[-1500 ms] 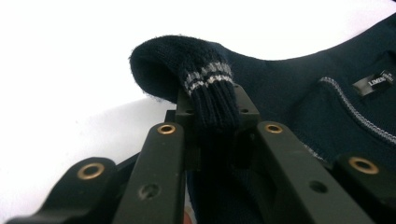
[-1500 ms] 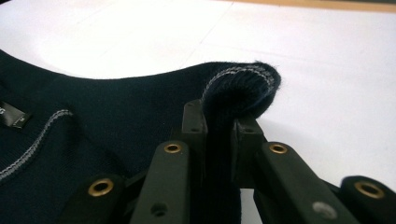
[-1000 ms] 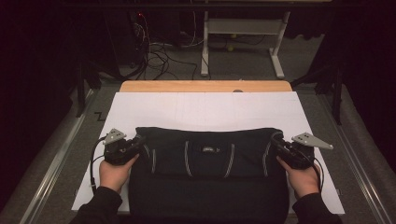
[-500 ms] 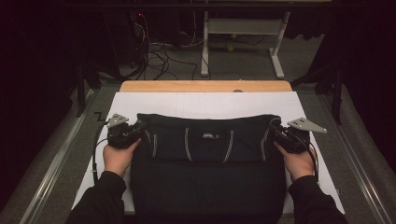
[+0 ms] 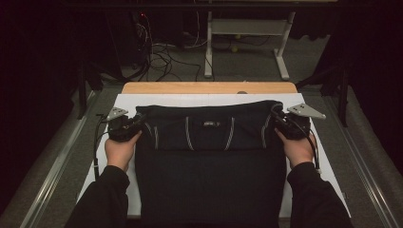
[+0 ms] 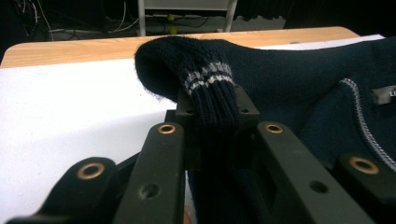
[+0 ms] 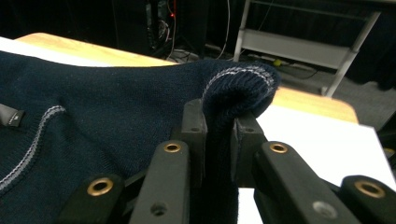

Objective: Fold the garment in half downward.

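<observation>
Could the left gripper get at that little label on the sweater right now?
Probably not: the left gripper is shut on a ribbed fold of the sweater, so it would have to let go first. The label itself lies uncovered.

the sweater point(image 5: 209, 156) is dark navy knit cloth, matt, with a ribbed cuff point(image 6: 210, 93) and pale stitched stripes. it lies on a smooth matt white sheet point(image 6: 70, 107) over a pale wood table point(image 5: 209, 88). the gripper arms point(image 7: 168, 182) look like matt black plastic with brassy metal rivets; a grey plate point(image 5: 306, 110) looks like metal.
</observation>
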{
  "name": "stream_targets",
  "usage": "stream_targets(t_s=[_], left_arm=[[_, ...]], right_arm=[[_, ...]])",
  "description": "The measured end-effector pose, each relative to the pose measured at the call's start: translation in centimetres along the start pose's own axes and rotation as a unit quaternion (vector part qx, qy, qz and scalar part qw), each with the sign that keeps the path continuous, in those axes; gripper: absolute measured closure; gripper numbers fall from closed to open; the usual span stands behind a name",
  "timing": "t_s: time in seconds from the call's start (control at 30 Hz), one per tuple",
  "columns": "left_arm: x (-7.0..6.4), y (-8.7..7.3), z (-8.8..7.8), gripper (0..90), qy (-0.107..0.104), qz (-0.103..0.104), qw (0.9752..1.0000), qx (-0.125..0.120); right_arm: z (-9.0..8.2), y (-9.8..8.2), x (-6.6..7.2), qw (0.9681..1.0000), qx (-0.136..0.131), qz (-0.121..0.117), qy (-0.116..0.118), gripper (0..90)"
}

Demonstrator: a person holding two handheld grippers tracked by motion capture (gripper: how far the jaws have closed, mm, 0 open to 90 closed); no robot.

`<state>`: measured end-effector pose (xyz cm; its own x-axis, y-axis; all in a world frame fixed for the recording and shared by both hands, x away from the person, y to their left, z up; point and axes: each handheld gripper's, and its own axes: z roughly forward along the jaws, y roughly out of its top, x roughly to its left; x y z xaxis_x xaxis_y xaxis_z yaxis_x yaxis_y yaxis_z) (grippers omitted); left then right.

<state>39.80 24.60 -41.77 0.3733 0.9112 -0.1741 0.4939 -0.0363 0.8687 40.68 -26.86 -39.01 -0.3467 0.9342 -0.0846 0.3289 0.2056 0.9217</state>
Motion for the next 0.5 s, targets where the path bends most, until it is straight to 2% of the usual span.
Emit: stream_targets(t_s=[0.17,0.3,0.37,0.43,0.5], left_arm=[[0.4,0.1,0.6,74.1,0.005,-0.003,0.9999,0.013],[0.6,-0.3,1.7,72.7,0.007,-0.006,0.9993,0.035],[0.7,-0.4,2.2,69.0,0.006,-0.011,0.999,0.043],[0.8,-0.5,2.5,58.2,0.008,-0.017,0.9983,0.054],[0.9,-0.6,2.4,48.3,0.022,-0.018,0.9982,0.052]], right_arm=[[1.2,0.3,0.0,0.9999,0.011,-0.005,-0.006,78.5],[2.5,-0.3,0.1,0.9993,0.036,-0.001,-0.008,77.6],[2.9,-0.6,0.2,0.9989,0.046,0.001,-0.007,76.2],[3.4,-0.9,0.2,0.9981,0.06,0.008,-0.007,68.0],[3.7,-1.1,-0.1,0.9959,0.083,0.034,0.002,53.0]])
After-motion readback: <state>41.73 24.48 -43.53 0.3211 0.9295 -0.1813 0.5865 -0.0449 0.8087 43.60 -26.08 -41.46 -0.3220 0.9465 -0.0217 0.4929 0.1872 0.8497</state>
